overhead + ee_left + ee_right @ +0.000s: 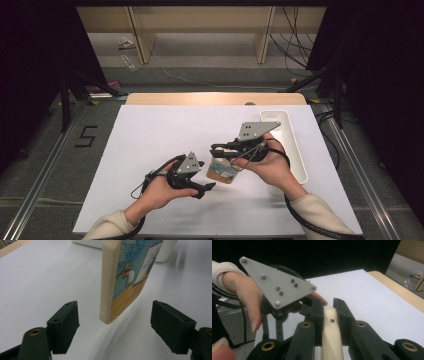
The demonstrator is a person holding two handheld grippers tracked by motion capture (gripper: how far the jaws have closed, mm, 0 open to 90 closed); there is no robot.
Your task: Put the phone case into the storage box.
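A cream phone case with a painted picture of a man in a straw hat at an easel hangs above the white table sheet. My right gripper is shut on its edge; in the right gripper view the case sits pinched between the two black jaws of that gripper. My left gripper is open. In the left gripper view its jaws stand on either side of the lower end of the case, with a gap on both sides of the gripper. Neither pad touches it.
A long white tray lies on the table's right side behind the right hand. The left gripper's grey plate and the hand that holds it are close to the right jaws. The table's wooden edge runs along the back.
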